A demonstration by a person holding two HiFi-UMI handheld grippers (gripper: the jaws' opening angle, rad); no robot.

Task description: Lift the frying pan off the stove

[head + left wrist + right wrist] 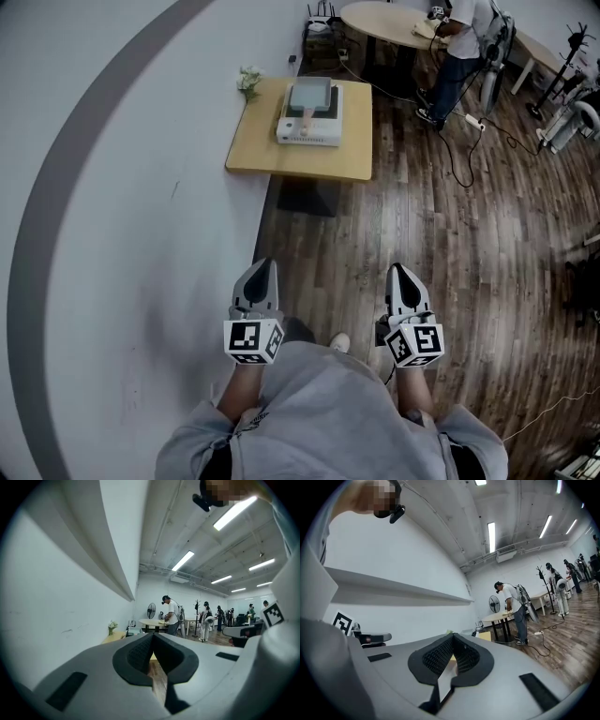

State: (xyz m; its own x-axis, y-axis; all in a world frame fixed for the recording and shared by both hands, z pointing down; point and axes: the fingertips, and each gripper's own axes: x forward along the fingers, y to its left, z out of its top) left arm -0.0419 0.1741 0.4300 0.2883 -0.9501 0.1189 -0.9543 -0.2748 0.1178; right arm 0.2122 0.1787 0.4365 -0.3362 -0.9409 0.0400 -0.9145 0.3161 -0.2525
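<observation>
The frying pan (310,94), a grey square one with its handle toward me, sits on a white stove (307,133) on a small wooden table (258,155) far ahead by the wall. My left gripper (265,266) and right gripper (397,271) hang close to my body over the wood floor, well short of the table. Both are shut with nothing between the jaws. The left gripper view shows the left gripper (153,637) with its pads pressed together, and the right gripper view shows the right gripper (453,637) closed the same way.
A small bunch of flowers (248,81) stands on the table's far left corner. A white curved wall (112,234) runs along my left. A person (459,42) leans over a round table (384,19) at the back, with cables (469,141) trailing on the floor.
</observation>
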